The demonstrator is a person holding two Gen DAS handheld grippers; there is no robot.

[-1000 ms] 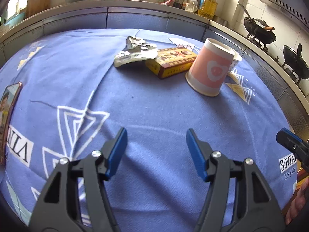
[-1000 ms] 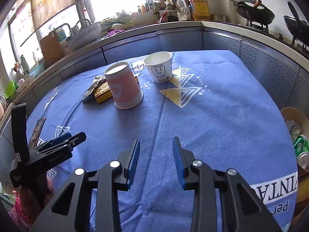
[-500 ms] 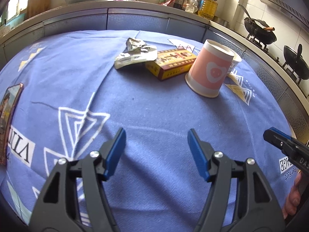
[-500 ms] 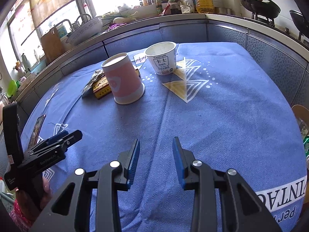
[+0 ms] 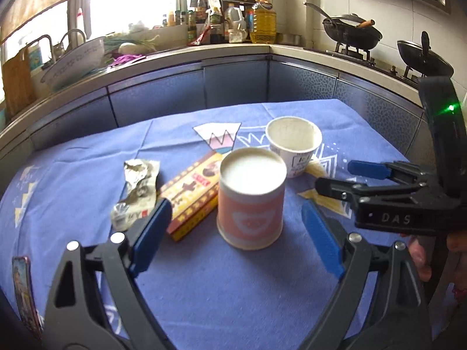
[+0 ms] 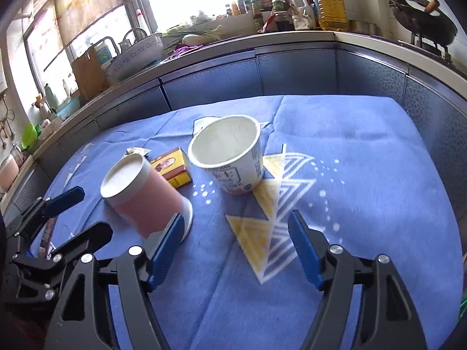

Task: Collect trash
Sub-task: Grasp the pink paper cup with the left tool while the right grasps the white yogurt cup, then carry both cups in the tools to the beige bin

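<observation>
A pink paper cup (image 5: 251, 204) stands upside down on the blue tablecloth (image 5: 233, 291). My left gripper (image 5: 235, 207) has come up to it with its jaws opening; the cup sits in the gap and neither pad touches it. Behind it stands a white paper cup (image 5: 293, 148), mouth up. A yellow box (image 5: 192, 195) and a crumpled foil wrapper (image 5: 137, 192) lie to its left. My right gripper (image 6: 235, 218) faces the white cup (image 6: 230, 157), just short of it, jaws opening with nothing between them. The pink cup (image 6: 146, 201) touches its left finger's outer side.
A phone-like card (image 5: 23, 291) lies at the table's left edge. Kitchen counters wrap behind the table, with a basin (image 6: 137, 52), bottles (image 5: 262, 23) and woks on a stove (image 5: 353, 33). A hand (image 5: 420, 259) holds the right gripper (image 5: 344, 178).
Both grippers have moved forward up to the cups and their jaws stand wider. The left view has rolled and risen. The trash lies where it was.
</observation>
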